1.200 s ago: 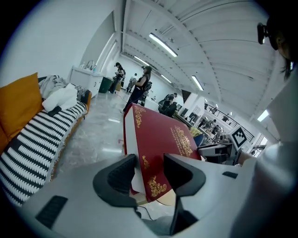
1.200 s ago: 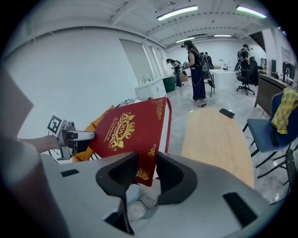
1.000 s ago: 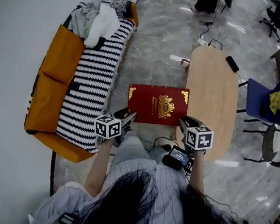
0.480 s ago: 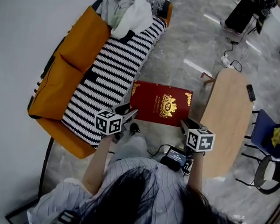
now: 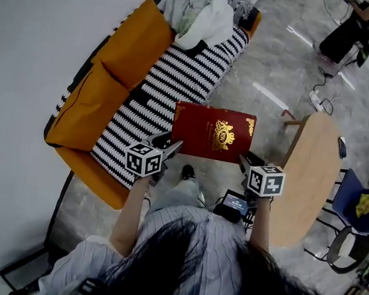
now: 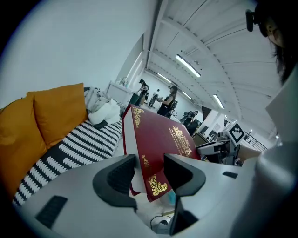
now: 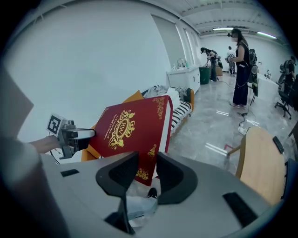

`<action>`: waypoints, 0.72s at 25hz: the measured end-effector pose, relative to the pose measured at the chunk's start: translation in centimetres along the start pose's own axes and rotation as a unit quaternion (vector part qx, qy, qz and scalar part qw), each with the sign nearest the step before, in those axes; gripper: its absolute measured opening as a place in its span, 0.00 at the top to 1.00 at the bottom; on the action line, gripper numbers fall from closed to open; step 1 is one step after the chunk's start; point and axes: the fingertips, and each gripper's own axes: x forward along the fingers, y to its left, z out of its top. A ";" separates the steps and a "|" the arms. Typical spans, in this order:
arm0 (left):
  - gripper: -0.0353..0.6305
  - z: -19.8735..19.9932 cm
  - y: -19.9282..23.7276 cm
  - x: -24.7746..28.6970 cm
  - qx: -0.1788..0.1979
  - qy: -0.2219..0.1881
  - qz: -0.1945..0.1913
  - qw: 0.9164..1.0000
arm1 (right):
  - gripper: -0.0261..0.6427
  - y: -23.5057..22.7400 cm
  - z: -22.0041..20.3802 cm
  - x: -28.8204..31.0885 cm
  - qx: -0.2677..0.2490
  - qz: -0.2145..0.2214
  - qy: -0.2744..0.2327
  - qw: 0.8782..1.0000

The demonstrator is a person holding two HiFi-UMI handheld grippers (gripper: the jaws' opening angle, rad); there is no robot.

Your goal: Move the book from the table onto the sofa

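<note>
A large red book with gold ornaments hangs in the air between both grippers, above the floor by the sofa's seat edge. My left gripper is shut on the book's near left corner. My right gripper is shut on the book's near right corner. The sofa has orange cushions and a black-and-white striped seat cover, just left of the book. The wooden table lies to the right, behind the book.
A heap of clothes lies at the sofa's far end. A blue chair with a yellow cloth stands right of the table. A dark device rests on the table. People stand farther off on the marble floor.
Both grippers carried the book leftward, away from the table and up to the sofa's striped seat. The view has swung round with them. The grip on both corners is unchanged.
</note>
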 end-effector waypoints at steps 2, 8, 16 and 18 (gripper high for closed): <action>0.65 0.5 1.8 -0.9 -0.005 -0.009 0.011 1.000 | 0.77 1.3 1.0 1.5 -0.010 0.005 0.004 1.000; 0.65 1.4 5.0 -3.5 -0.016 -0.039 0.041 0.998 | 0.77 4.3 3.5 4.4 -0.046 0.019 0.015 0.999; 0.65 0.5 7.3 -5.3 -0.063 -0.063 0.076 0.993 | 0.77 6.3 5.8 7.0 -0.092 0.043 0.040 0.994; 0.65 0.6 8.7 -5.2 -0.072 -0.064 0.085 0.992 | 0.77 6.6 6.8 8.5 -0.104 0.049 0.047 0.992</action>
